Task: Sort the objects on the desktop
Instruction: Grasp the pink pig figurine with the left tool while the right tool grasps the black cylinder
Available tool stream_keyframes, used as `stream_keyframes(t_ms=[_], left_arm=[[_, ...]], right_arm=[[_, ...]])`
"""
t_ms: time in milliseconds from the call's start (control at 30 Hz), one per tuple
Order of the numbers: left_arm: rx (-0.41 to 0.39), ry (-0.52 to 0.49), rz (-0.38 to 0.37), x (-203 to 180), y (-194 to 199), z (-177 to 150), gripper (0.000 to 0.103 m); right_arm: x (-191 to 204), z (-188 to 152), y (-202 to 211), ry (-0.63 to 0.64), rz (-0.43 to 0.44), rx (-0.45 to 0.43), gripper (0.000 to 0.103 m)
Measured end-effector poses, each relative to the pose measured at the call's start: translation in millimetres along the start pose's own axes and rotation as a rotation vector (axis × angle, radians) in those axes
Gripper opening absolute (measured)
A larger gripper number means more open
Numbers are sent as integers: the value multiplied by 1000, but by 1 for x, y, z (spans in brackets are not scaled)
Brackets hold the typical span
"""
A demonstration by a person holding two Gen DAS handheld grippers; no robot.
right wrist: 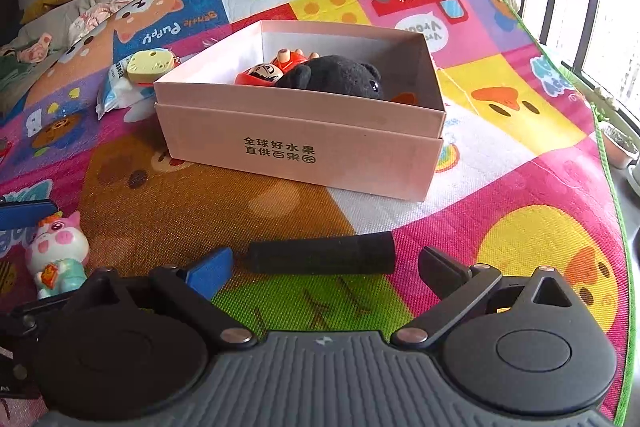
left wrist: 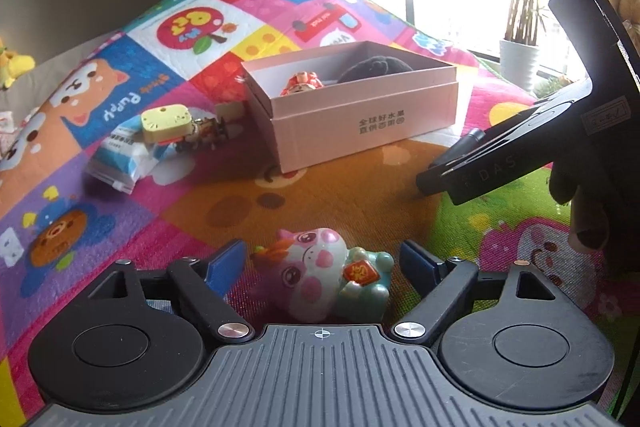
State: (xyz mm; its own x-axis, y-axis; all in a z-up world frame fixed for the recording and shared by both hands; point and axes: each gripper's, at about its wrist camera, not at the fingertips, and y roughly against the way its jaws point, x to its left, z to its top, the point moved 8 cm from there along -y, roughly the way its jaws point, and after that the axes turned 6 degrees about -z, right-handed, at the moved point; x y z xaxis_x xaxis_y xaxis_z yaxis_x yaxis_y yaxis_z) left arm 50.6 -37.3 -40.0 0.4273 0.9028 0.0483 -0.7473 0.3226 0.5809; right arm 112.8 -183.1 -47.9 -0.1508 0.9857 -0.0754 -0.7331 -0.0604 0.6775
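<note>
One pink box (right wrist: 296, 151) sits open on the mat (right wrist: 500, 227); inside lie one black plush (right wrist: 340, 77) and one red doll (right wrist: 276, 67). Beside it lie one yellow toy (right wrist: 148, 67) and one packet (left wrist: 124, 159). The left gripper (left wrist: 322, 263) gapes around one pig figurine (left wrist: 320, 275), pads apart from it. The right gripper (right wrist: 326, 267) stands released, one black cylinder (right wrist: 320, 257) between its fingers, ungripped.

pink box (right wrist: 304, 151) ahead, bare mat (right wrist: 520, 227) right
</note>
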Motion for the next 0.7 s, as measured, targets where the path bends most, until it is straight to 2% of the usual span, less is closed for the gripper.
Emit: stream_keyframes(t_ms=[33,100,133,267,467,600,700], left_arm=[[0,0,-1,0,0,0,90],[3,1,-5,0,-1,0,90],[5,2,-6,0,-1,0,90],[20,6,-1,0,-4,-2,80],[23,-15,20,-2,-4,-1,77],[23,9,-17,-7,-3,6,75],[-33,-3,0,-6,0,33,75]], right_arm=[[1,0,1,4,10,-5,93],[4,0,5,20,28,-17,79],[5,0,7,24,33,-23,75],[3,-2,10,26,36,-27,75],[-4,-3,27,24,41,-43,75],[-14,10,62,30,52,-122,75],[-27,27,97,23,50,-208,75]])
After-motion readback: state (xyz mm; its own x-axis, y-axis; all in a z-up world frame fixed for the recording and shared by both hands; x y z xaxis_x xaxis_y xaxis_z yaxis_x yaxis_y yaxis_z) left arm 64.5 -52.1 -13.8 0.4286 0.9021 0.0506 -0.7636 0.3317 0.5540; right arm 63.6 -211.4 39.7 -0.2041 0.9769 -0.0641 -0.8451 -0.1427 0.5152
